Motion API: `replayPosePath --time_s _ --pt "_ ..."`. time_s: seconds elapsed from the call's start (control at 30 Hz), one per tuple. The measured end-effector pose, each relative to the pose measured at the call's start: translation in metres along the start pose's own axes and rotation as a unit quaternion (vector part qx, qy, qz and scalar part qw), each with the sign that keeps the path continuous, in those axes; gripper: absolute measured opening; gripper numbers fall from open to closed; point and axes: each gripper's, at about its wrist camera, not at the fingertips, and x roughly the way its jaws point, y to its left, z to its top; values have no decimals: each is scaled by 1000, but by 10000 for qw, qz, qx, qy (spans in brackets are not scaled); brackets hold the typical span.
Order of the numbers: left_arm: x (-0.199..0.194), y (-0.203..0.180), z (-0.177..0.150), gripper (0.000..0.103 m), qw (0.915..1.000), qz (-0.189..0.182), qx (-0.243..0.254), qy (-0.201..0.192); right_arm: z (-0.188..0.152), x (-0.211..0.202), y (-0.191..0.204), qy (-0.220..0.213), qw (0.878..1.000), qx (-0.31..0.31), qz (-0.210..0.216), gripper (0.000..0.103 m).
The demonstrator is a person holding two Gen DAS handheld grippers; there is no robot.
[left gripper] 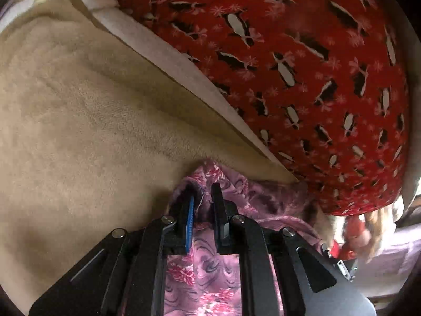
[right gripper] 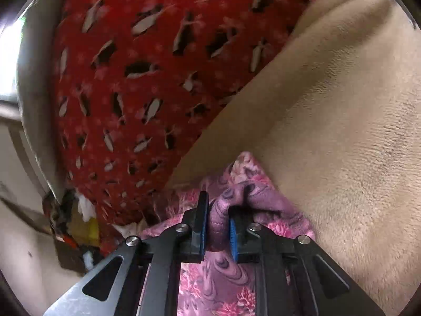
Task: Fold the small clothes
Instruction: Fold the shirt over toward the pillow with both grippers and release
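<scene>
Here both grippers, left gripper point(left gripper: 204, 200) and right gripper point(right gripper: 218, 210), clenched the purple floral garment point(right gripper: 218, 276) over the beige blanket point(left gripper: 79, 118); carrying the fold, judged; next calls for laying edges level.

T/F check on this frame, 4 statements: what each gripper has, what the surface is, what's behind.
1. The left gripper is clamped on the purple floral garment. True.
2. The right gripper is empty. False: a fold of the same garment sits between its pads.
3. The work surface is bare wood. False: it is a beige fleece blanket.
4. A red penguin-print fabric lies beyond the garment. True.
</scene>
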Motion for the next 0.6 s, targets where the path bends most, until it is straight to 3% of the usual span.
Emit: replayPosePath --time_s 0.1,0.17,0.2,0.23,0.27,0.3,0.37,0.43,0.6 --pt "-20 11 7 10 9970 -690 -337 125 5 -19 -4 -233 9982 250 484 21" --pt "-34 19 9 13 9919 -1118 -572 166 6 -43 -10 -586 9940 431 816 37" --pt "-44 22 9 21 9900 -1253 -638 105 5 -52 -14 -761 9916 524 910 51" --pt "-50 20 8 38 9905 -1227 -625 10 4 -63 -19 -981 9881 612 1012 57" --pt "-61 19 6 47 9921 -1122 -536 -188 3 -73 -23 -1121 9860 615 1068 57" --pt "-67 17 4 57 9929 -1061 -456 -286 2 -79 -25 -1109 9885 475 911 57" --pt "-73 16 -4 58 9926 -1122 -319 -351 -1 -81 -27 -943 9948 147 368 57" --pt "-65 13 -13 60 9930 -1165 -132 -160 -6 -78 -26 -789 9966 -186 -116 58" --pt "-20 -6 -60 60 9949 -530 715 465 -14 -51 -23 -412 9936 -691 -788 57"
